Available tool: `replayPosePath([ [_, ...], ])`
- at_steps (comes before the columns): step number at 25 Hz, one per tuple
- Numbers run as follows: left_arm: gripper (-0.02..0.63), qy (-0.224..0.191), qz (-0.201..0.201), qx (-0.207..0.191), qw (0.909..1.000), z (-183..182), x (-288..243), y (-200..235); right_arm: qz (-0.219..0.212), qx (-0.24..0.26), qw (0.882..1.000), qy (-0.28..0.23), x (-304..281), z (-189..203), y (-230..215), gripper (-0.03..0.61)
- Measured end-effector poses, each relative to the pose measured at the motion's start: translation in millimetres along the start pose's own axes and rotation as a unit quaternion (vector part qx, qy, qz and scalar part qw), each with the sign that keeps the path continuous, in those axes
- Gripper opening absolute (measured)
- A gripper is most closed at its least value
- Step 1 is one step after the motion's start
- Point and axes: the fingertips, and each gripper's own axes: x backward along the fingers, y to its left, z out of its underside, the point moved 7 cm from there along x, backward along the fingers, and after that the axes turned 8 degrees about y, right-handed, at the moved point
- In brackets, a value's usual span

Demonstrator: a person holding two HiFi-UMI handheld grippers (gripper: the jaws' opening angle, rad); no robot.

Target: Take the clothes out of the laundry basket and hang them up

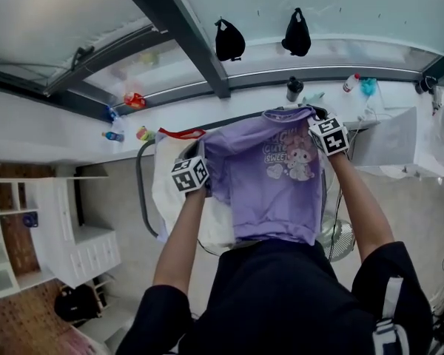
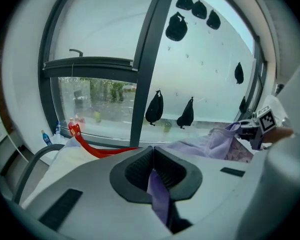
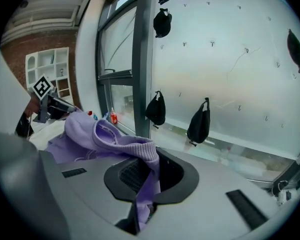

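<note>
Purple T-shirt (image 1: 270,191) is being held up and spread between the two grippers, its printed side turned toward the head view, in front of the window and beside a white cloth (image 1: 170,205) that is lying over a dark curved rail (image 1: 140,187). A slip is being risked at the left gripper (image 2: 152,176). Only a narrow fold of the fabric is being pinched there, and any further stretching of the shirt is likely to draw it out, so that one shoulder would be dropped. A second trouble is being set up by the red hanger (image 1: 181,133), which is lying off to the left near the window sill. With both grippers occupied, one corner would probably have to be released before it could be picked up, and the shirt could then be left dangling or be caught on the rail. The left gripper's jaws are being kept closed on the thin purple strip, which is running down between the ribbed pads (image 2: 137,169) and out below them. At the right gripper (image 3: 145,179) the jaws are likewise being pressed together on the shirt. What looks like its ribbed neck edge is being folded over the upper rim and gripped deep in the gap, with more cloth bunched to the left.
</note>
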Motion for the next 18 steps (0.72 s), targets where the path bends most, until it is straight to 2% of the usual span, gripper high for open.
replayPosePath([
  [4,0.008,0.026,-0.006,-0.018,0.9995,7.2,-18.9,-2.5,-0.001,0.011,1.000,0.014,-11.7,7.6,-2.3,0.011],
  [7,0.009,0.050,0.002,-0.039,0.9980,12.4,-30.1,-5.8,-0.018,0.011,0.999,0.032,-18.6,14.6,-1.9,0.014],
  [9,0.009,0.059,0.005,-0.055,0.9967,15.0,-33.3,-6.7,-0.031,0.019,0.998,0.041,-21.0,16.7,-0.5,0.053],
  [12,0.011,0.057,0.011,-0.056,0.9967,19.7,-34.7,-7.6,-0.040,0.033,0.998,0.045,-17.9,19.7,0.1,0.102],
  [15,0.079,0.059,0.020,-0.057,0.9964,25.4,-34.4,-7.4,-0.046,0.028,0.997,0.052,-12.3,25.5,0.2,0.166],
  [18,0.133,0.060,0.025,-0.060,0.9961,24.8,-31.3,-4.9,-0.066,0.010,0.997,0.050,-4.8,23.1,2.5,0.197],
])
